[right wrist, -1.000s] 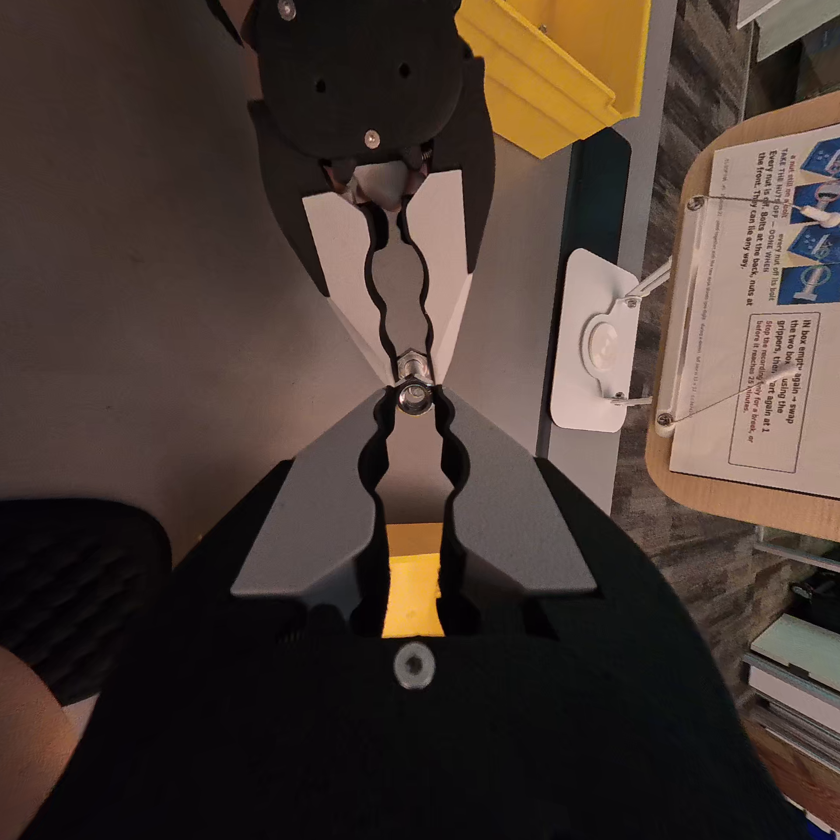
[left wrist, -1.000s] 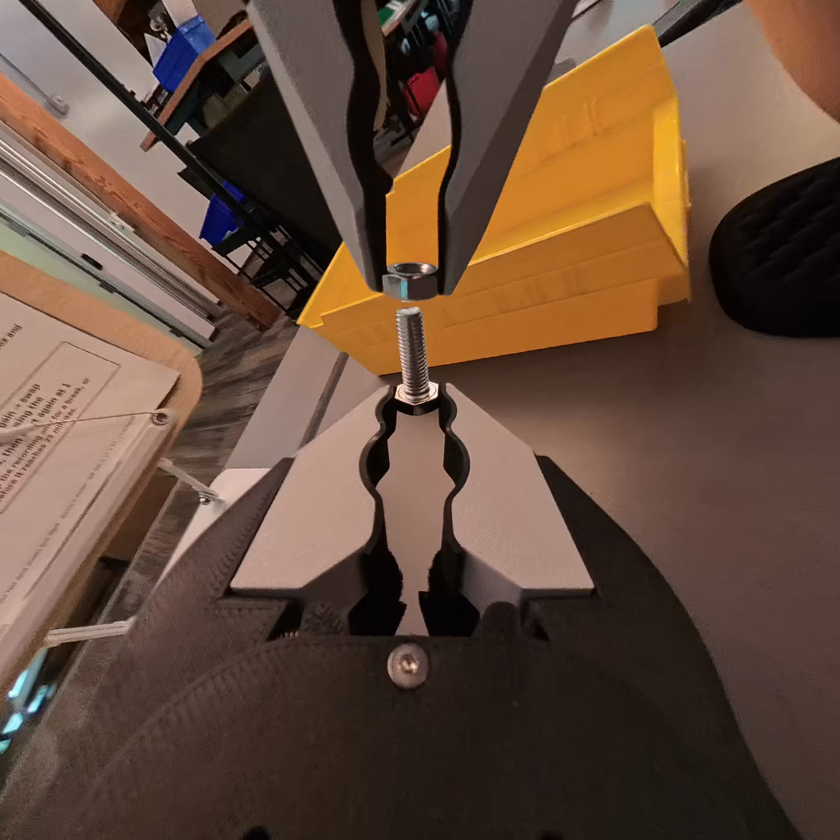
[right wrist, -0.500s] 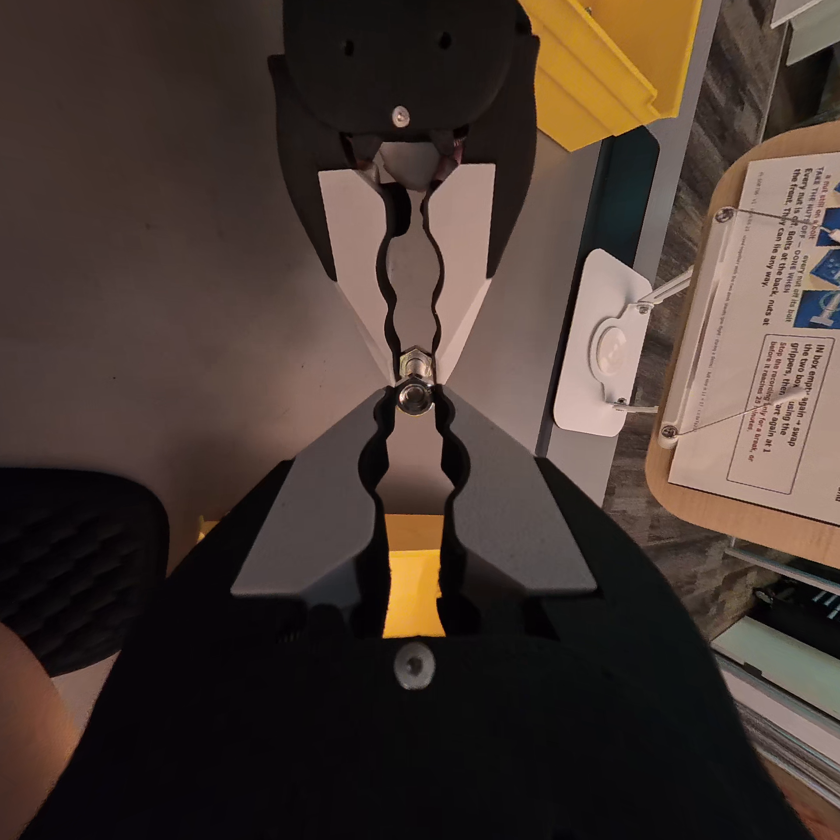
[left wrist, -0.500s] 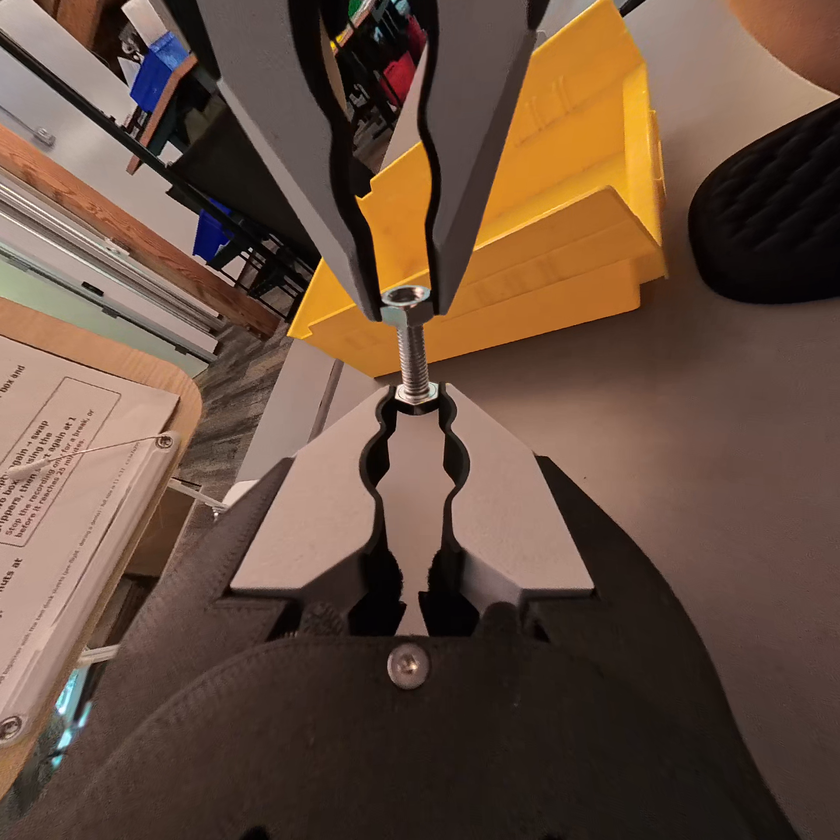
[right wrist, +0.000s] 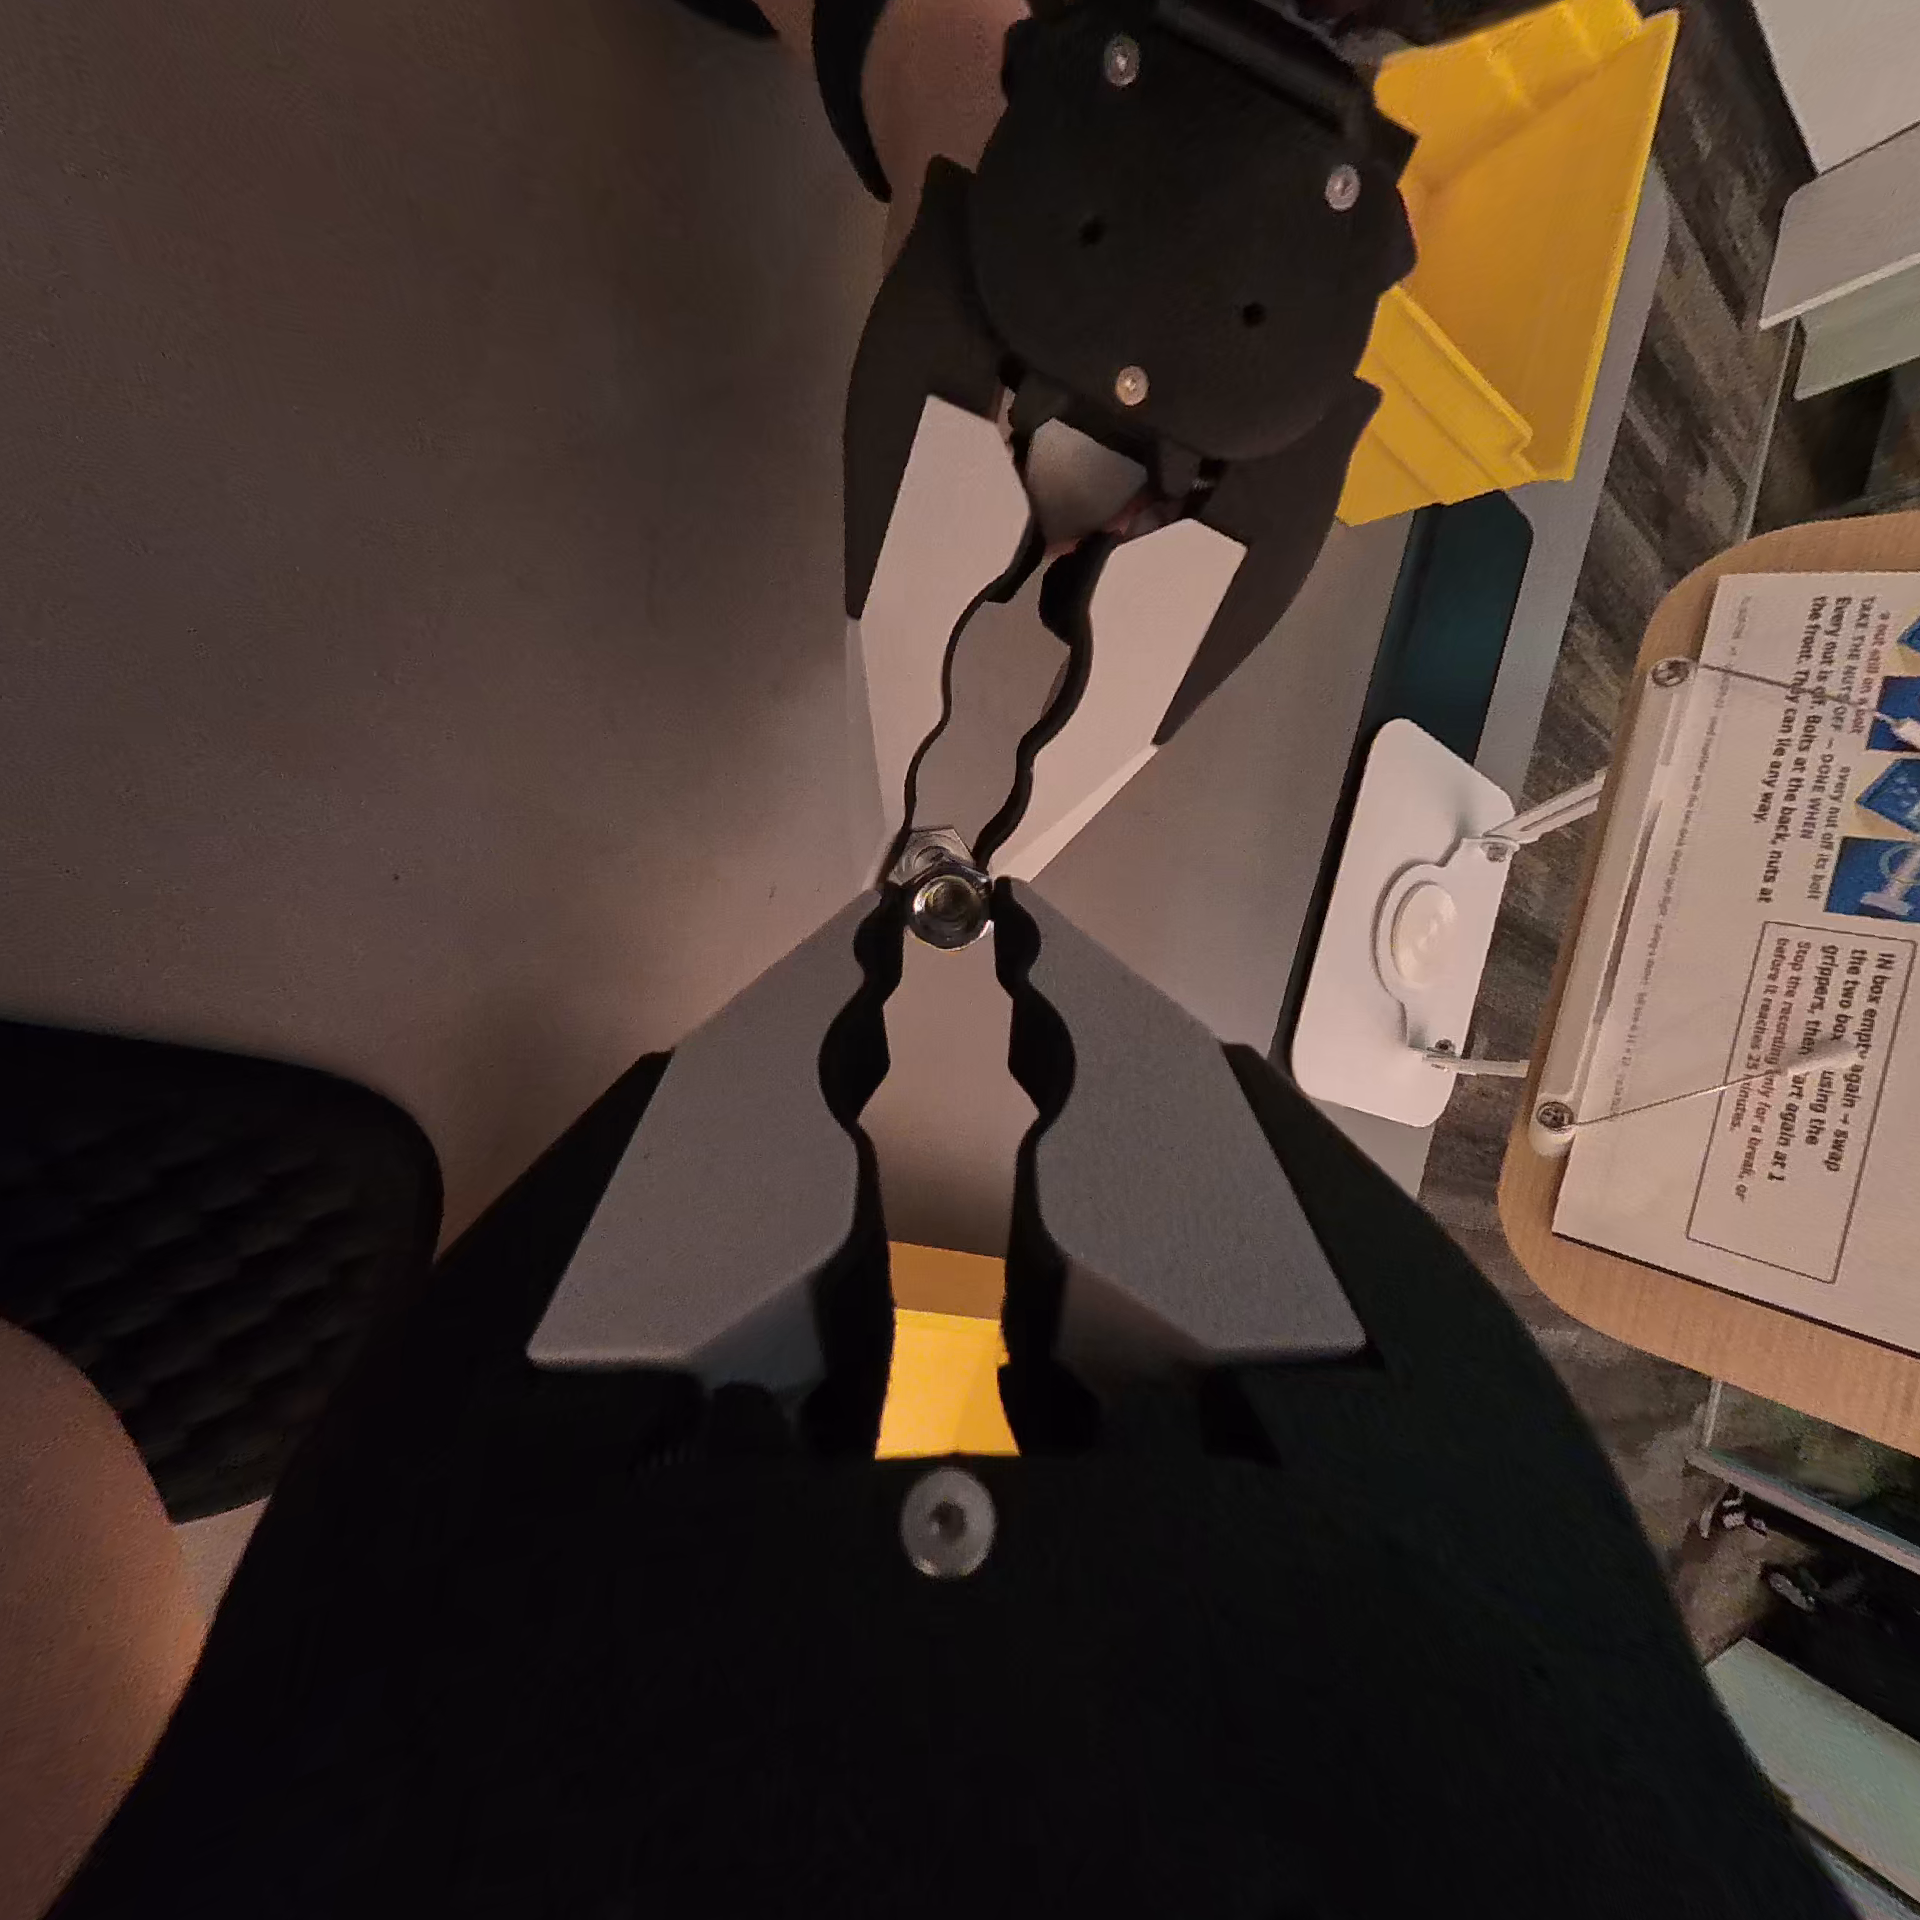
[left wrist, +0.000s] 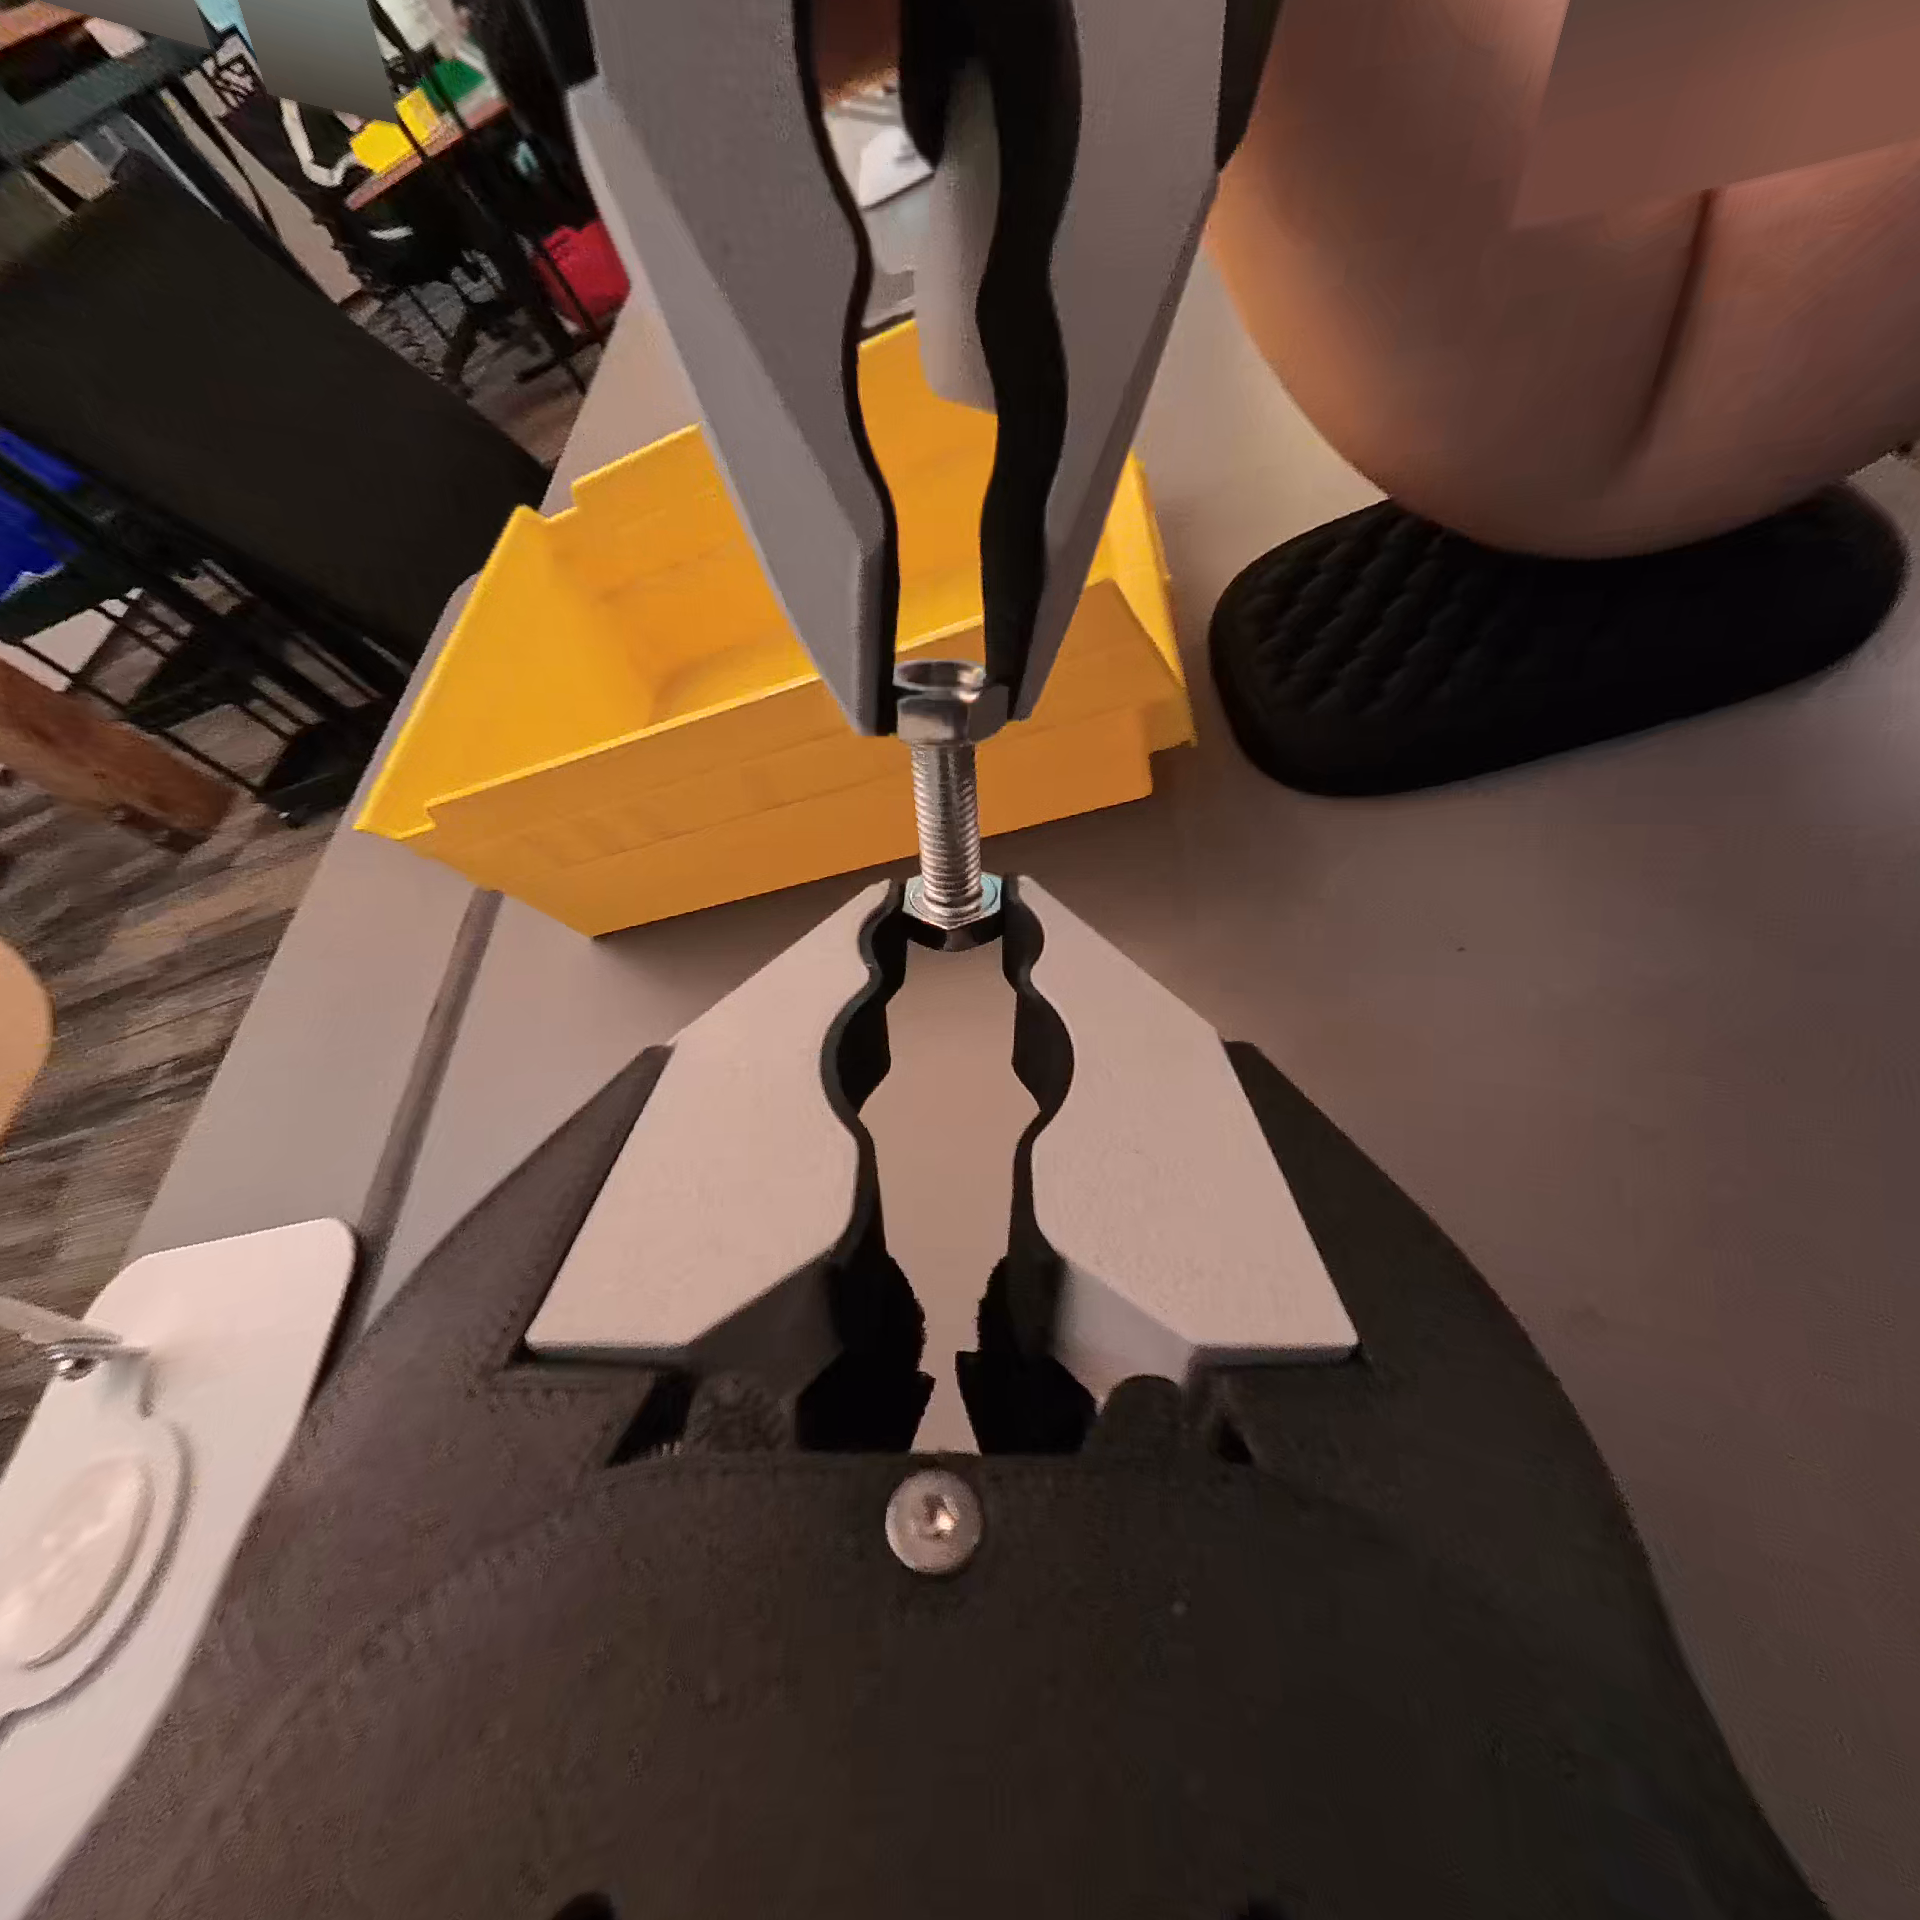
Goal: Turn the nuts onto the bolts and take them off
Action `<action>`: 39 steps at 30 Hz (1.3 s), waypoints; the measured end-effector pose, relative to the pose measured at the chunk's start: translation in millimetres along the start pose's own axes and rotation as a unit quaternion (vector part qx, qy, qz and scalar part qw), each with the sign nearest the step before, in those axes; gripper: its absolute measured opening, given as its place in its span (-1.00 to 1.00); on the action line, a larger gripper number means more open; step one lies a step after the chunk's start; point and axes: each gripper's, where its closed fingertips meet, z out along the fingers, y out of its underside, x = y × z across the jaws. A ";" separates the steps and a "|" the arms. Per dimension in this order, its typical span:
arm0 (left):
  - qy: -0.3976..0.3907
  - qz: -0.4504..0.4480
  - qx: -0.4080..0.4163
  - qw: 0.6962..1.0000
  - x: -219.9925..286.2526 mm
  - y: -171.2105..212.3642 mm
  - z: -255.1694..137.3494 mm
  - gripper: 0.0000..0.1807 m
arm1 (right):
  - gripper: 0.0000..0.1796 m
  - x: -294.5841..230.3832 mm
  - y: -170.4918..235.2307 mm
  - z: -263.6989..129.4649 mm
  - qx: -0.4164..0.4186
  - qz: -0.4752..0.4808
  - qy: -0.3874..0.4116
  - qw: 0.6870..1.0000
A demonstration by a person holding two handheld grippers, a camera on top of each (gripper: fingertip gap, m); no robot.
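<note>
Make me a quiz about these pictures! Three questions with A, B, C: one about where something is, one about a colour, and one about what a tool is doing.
1. Where is the nut?
A. in a cup
B. at the tip of the bolt, pinched by the right tool
C. on the floor

2. What colour is the bin behind the bolt?
A. yellow
B. green
C. white

3. How is the left tool?
A. wide open and empty
B. shut on the bolt's head
C. holding a spoon

Answers:
1 B: the nut sits at the far end of the threaded shaft, between the right tool's fingertips.
2 A: the bin is bright yellow.
3 B: its fingertips clamp the hex head, and the shaft sticks out from them.
</note>
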 end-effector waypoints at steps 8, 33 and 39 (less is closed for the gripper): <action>-0.044 0.001 -0.028 0.999 -12.4 3.1 -0.3 -0.82 | -0.82 11.0 9.2 1.6 -0.013 0.082 0.001 0.997; -0.259 -0.068 -0.087 0.959 -85.4 5.4 -49.8 -0.82 | -0.83 95.1 -6.3 5.6 0.124 0.518 0.036 0.846; -0.246 -0.093 -0.060 0.963 -85.8 -1.0 -52.8 -0.82 | -0.82 98.4 -12.4 3.0 0.137 0.487 0.050 0.861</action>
